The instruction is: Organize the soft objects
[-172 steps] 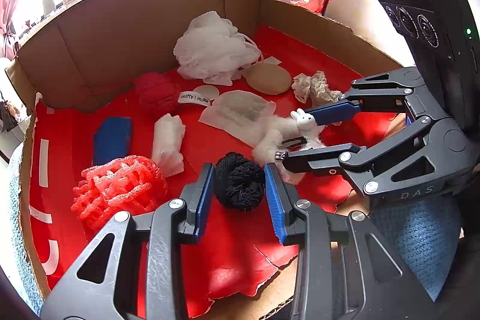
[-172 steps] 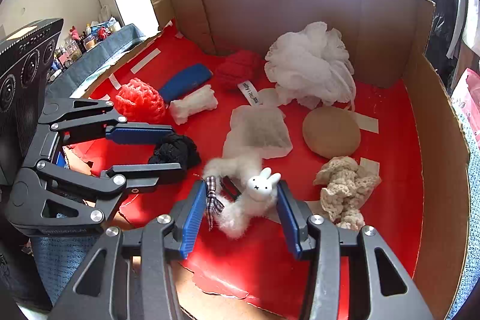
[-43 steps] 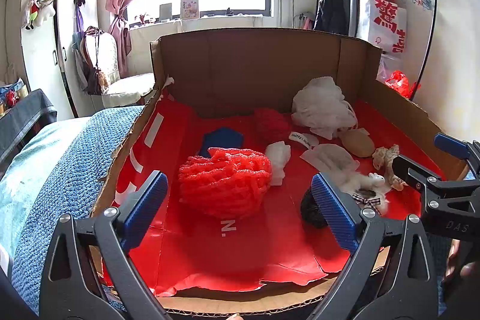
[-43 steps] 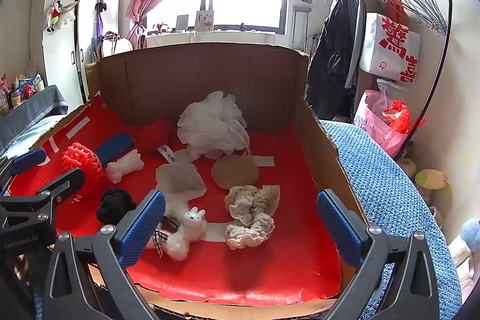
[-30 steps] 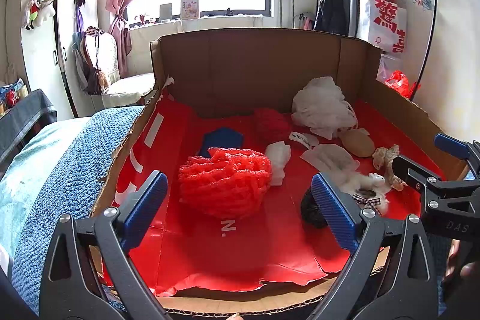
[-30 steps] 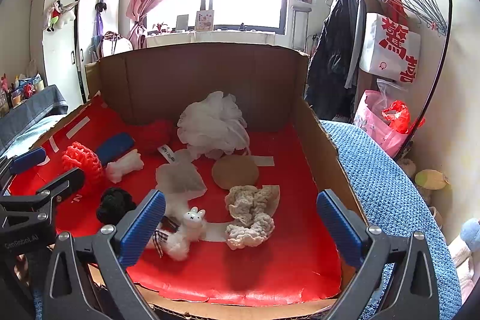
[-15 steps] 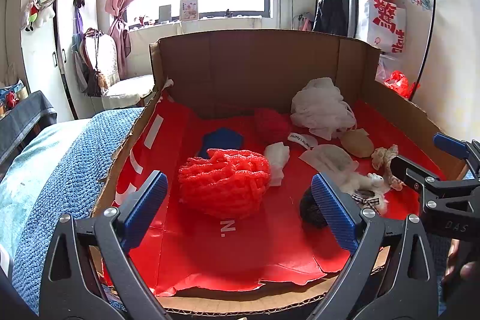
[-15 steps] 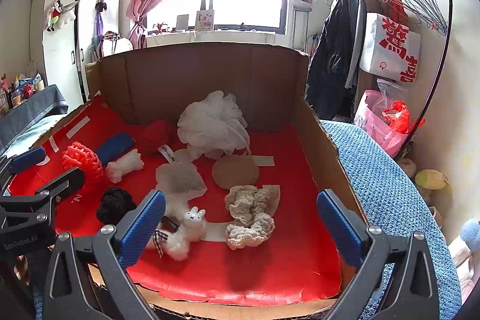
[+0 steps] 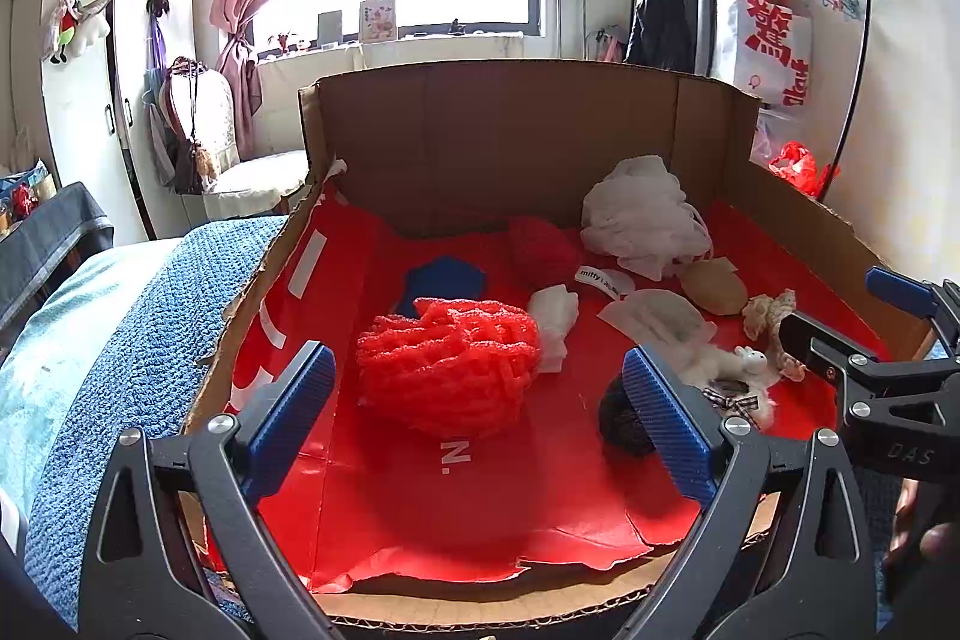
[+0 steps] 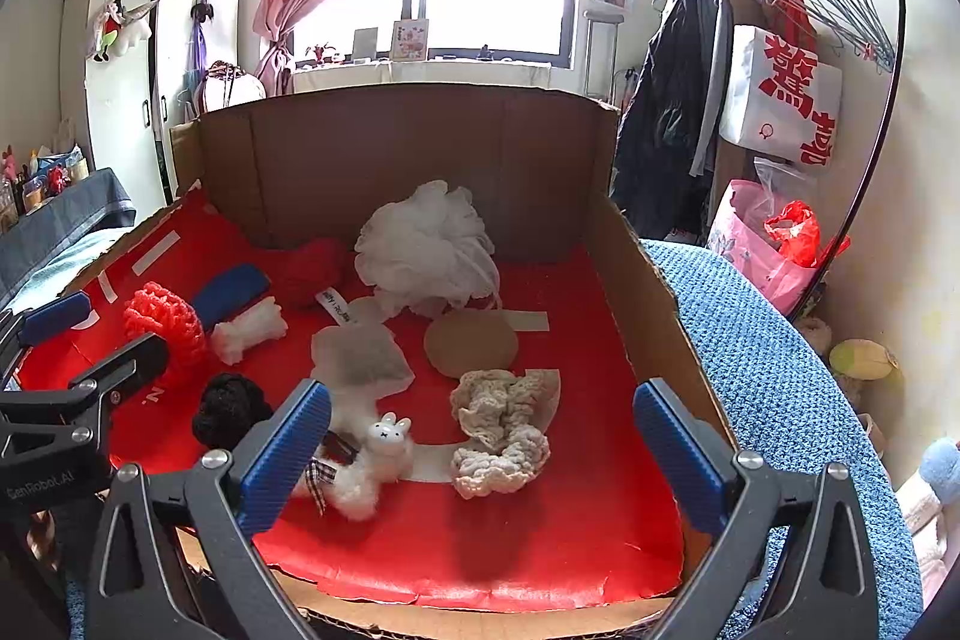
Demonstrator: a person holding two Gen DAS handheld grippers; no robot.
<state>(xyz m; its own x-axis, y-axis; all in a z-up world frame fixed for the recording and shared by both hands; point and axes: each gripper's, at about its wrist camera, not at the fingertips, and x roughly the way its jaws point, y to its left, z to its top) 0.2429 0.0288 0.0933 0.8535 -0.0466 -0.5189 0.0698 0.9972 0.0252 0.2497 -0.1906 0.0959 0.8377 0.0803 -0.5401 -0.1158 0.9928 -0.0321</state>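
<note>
A cardboard box [image 9: 528, 124] [image 10: 636, 292] with a red floor holds several soft things. In the left wrist view a red foam net [image 9: 450, 364] lies near the front, a black yarn ball [image 9: 618, 421] to its right, then a white bunny plush [image 9: 729, 370]. In the right wrist view the bunny plush [image 10: 372, 466], a cream knitted piece [image 10: 501, 430], the black ball [image 10: 231, 409], a tan round pad [image 10: 471, 343] and a white mesh puff [image 10: 429, 250] show. My left gripper [image 9: 474, 412] and right gripper [image 10: 480, 454] are both wide open and empty, held back at the box's front edge.
A blue pad [image 9: 444, 280], a red yarn ball [image 9: 543, 250], a white foam roll [image 9: 555, 316] and a flat white pouch [image 9: 657, 322] also lie in the box. The box sits on a blue knitted blanket [image 9: 120, 340] [image 10: 774, 388]. A clothes rack [image 10: 810, 10] stands at right.
Since 5.7 s ago both grippers have opened wide and pulled back from the black ball and the bunny plush to the box's front edge. Over the last second almost nothing has moved.
</note>
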